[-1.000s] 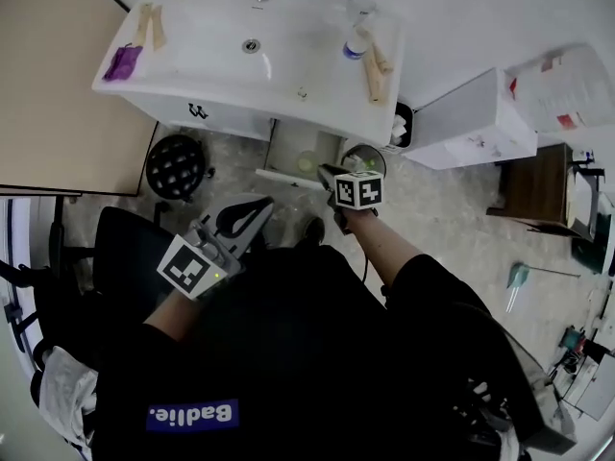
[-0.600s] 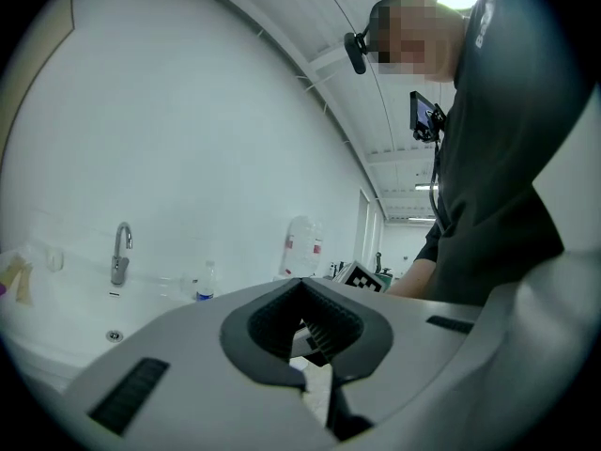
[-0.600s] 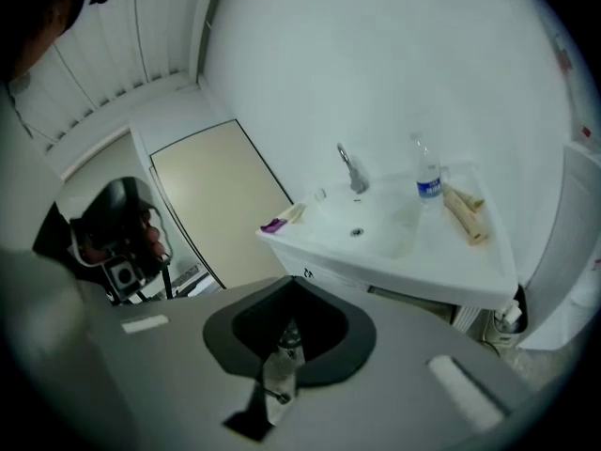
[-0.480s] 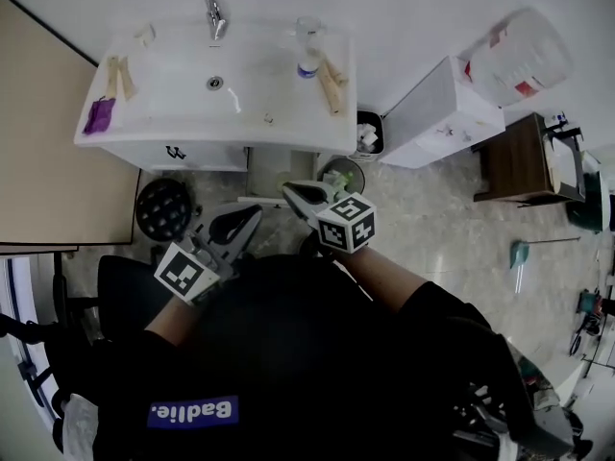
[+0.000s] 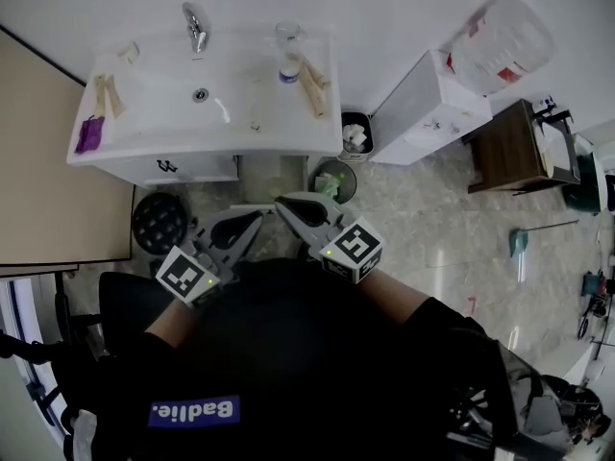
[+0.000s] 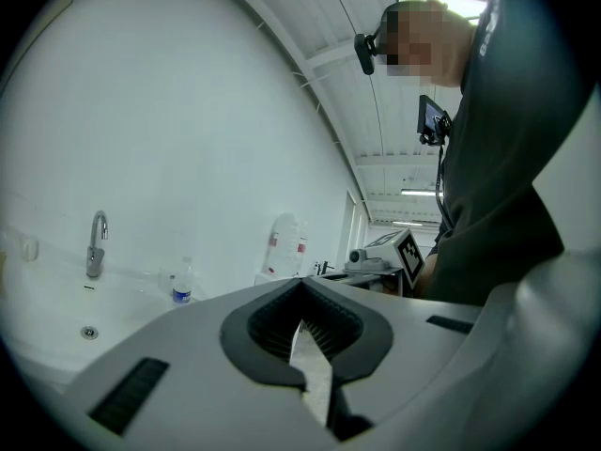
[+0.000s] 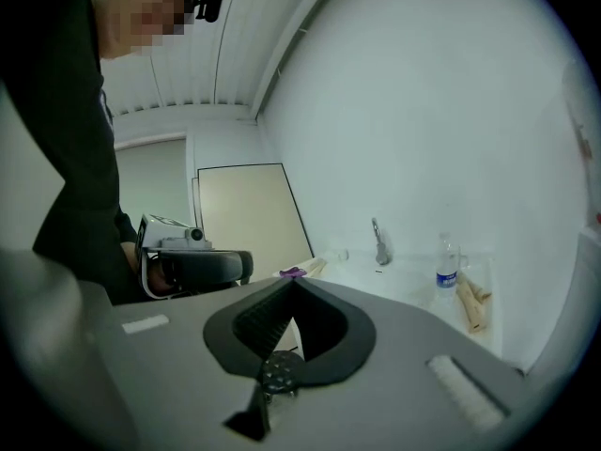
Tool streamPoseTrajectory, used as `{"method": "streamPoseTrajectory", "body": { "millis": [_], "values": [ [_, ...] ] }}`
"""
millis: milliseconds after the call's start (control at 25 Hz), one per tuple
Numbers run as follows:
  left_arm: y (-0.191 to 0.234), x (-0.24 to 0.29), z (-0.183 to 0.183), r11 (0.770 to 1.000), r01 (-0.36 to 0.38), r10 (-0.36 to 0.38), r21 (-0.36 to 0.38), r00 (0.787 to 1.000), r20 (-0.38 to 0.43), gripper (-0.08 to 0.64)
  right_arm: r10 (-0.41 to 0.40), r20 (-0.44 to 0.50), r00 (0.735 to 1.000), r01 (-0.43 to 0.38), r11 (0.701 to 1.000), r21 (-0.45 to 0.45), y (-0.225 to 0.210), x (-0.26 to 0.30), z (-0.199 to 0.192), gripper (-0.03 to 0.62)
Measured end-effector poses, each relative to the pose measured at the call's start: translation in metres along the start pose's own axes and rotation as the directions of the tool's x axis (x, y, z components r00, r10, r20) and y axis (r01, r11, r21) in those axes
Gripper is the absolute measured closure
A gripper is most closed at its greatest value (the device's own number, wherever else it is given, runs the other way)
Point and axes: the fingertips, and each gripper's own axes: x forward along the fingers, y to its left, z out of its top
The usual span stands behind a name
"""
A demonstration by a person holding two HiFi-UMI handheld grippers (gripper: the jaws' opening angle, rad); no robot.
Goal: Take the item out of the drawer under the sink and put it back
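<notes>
Item: you cannot make it out in any view, and neither gripper has it, so it most likely lies in the drawer [image 5: 274,188], which seems to stand open under the sink [image 5: 154,113], at 12 o'clock from your tips. Handling, by judgement: drawer-sized, probably light; take it across its narrow middle and test for slip. Left hand-held gripper [image 5: 258,216] and right hand-held gripper [image 5: 279,201]: jaws closed together, empty.

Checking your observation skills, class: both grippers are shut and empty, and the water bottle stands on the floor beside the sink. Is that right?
No. The water bottle stands on the sink top, right of the faucet, not on the floor; the head view shows it. The left gripper and right gripper are indeed shut and empty.
</notes>
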Motion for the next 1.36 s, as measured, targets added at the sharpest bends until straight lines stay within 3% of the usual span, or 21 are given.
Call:
{"method": "streamPoseTrajectory", "body": {
  "millis": [1360],
  "values": [
    [-0.009,0.001,-0.003,1.000,-0.005,0.005,0.000,1.000,-0.013,0.568,0.026,-0.003,1.000,-0.026,1.000,-0.016,0.012,-0.006,-0.009,0.591]
  ]
}}
